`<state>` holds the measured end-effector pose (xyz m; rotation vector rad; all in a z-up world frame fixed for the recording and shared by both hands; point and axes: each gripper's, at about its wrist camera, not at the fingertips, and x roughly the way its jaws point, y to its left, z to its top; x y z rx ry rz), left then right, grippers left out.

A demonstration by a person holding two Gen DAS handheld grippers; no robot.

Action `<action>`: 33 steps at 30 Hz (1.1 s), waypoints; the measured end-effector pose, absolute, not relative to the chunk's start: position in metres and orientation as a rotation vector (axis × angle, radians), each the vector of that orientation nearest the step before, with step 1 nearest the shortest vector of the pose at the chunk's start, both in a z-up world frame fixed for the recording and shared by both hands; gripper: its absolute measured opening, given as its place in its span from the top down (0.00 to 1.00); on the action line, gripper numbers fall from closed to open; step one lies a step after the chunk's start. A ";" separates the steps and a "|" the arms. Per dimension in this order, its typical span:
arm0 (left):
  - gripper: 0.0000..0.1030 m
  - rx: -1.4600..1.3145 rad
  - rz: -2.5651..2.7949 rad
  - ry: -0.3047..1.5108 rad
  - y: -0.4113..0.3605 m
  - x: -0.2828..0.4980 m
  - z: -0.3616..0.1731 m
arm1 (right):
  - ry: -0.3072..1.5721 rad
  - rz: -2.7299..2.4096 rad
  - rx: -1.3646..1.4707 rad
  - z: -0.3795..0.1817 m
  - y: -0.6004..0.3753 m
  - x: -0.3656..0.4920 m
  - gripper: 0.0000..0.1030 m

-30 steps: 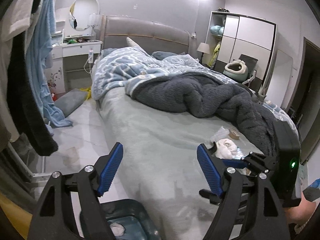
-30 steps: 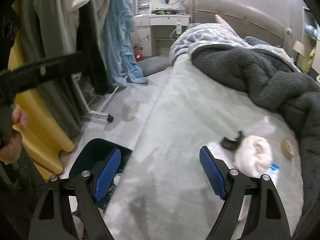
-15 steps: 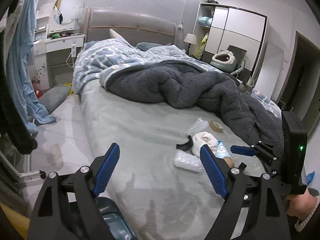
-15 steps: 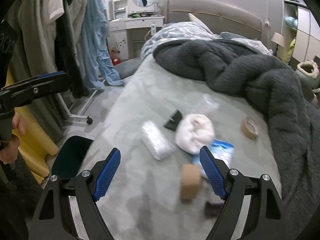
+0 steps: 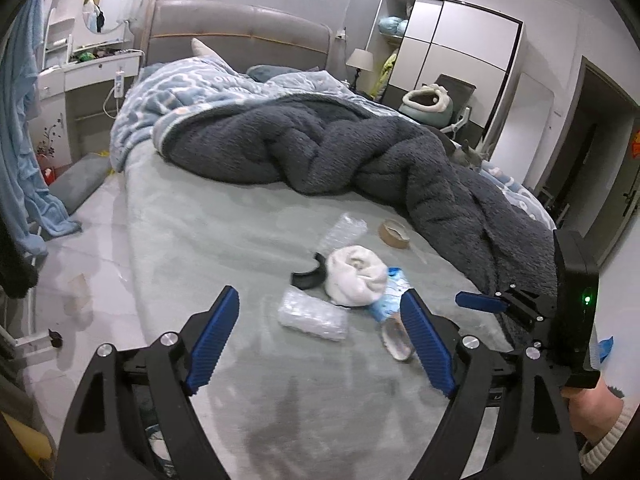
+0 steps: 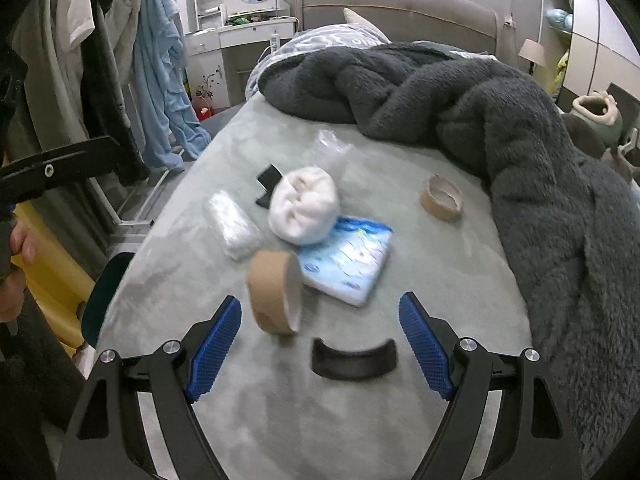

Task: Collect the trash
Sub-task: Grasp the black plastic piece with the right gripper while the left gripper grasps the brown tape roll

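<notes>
Trash scattered on the bed around a white wad, brown tape roll just below it, black curved piece nearest, both my grippers, left and right, fingers wide, empty.

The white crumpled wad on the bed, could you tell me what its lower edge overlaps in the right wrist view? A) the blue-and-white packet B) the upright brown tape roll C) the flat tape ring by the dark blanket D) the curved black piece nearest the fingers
A: the white crumpled wad overlaps the top corner of the blue-and-white packet; the other three items lie apart from it.
</notes>
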<state>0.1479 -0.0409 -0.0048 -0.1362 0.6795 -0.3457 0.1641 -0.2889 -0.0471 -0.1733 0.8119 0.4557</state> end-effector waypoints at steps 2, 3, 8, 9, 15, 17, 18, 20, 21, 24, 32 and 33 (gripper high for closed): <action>0.18 -0.146 -0.357 0.690 -0.050 0.150 -0.008 | 0.823 0.451 -0.174 -0.053 -0.295 0.163 0.20; 0.18 -0.150 -0.361 0.694 -0.053 0.151 -0.009 | 0.830 0.449 -0.170 -0.056 -0.299 0.164 0.20; 0.18 -0.167 -0.386 0.728 -0.073 0.154 -0.020 | 0.861 0.444 -0.157 -0.072 -0.312 0.166 0.20; 0.18 -0.171 -0.390 0.736 -0.077 0.155 -0.023 | 0.867 0.449 -0.149 -0.075 -0.313 0.166 0.20; 0.19 -0.182 -0.404 0.766 -0.097 0.157 -0.035 | 0.885 0.461 -0.154 -0.086 -0.312 0.172 0.39; 0.19 -0.171 -0.407 0.772 -0.105 0.158 -0.039 | 0.895 0.466 -0.141 -0.090 -0.313 0.174 0.44; 0.19 -0.165 -0.409 0.774 -0.109 0.158 -0.040 | 0.896 0.470 -0.131 -0.090 -0.314 0.174 0.49; 0.19 -0.162 -0.412 0.776 -0.115 0.158 -0.043 | 0.891 0.481 -0.113 -0.088 -0.317 0.172 0.52; 0.20 -0.162 -0.413 0.777 -0.118 0.158 -0.044 | 0.887 0.483 -0.107 -0.086 -0.319 0.171 0.52; 0.22 -0.155 -0.413 0.782 -0.125 0.159 -0.048 | 0.868 0.480 -0.093 -0.080 -0.327 0.168 0.53; 0.27 -0.139 -0.396 0.813 -0.142 0.164 -0.060 | 0.831 0.439 -0.094 -0.069 -0.348 0.165 0.53; 0.29 -0.141 -0.390 0.820 -0.143 0.166 -0.063 | 0.828 0.437 -0.095 -0.069 -0.350 0.165 0.53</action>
